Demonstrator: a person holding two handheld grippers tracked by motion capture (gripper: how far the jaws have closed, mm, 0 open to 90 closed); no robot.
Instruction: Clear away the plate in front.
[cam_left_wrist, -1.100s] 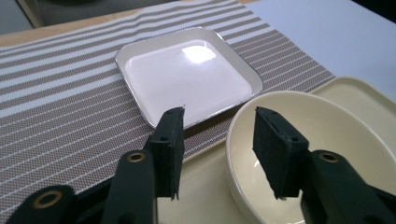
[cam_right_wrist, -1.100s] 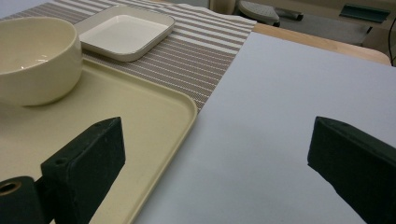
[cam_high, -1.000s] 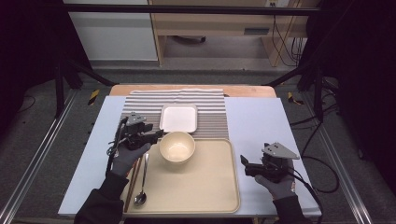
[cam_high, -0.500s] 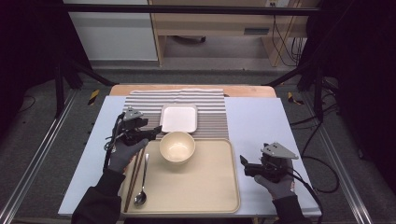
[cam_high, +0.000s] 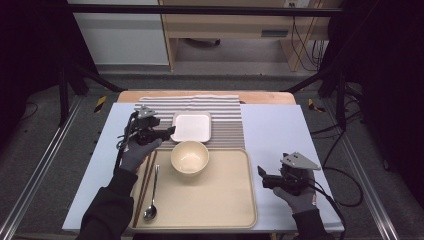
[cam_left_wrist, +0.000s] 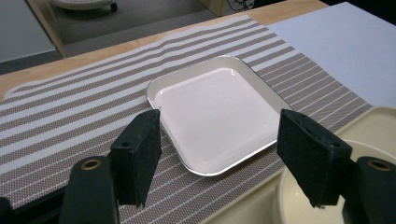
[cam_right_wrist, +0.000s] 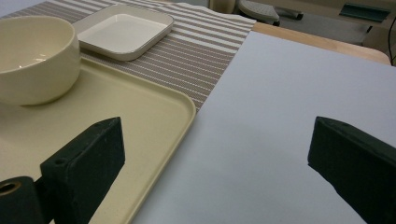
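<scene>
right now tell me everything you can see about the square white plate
The square white plate is shallow, with rounded corners, a raised rim and a glossy surface that looks like ceramic or melamine. It is empty and lies flat on the striped placemat, just beyond the cream bowl and the tray. The left gripper hangs before it with open jaws; nothing else touches it.

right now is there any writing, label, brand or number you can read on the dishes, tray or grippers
None: no readable text stands on anything.
Square plate, bowl, tray and striped mat: plain, unmarked.
Left gripper and right gripper: plain black pads, no lettering.
</scene>
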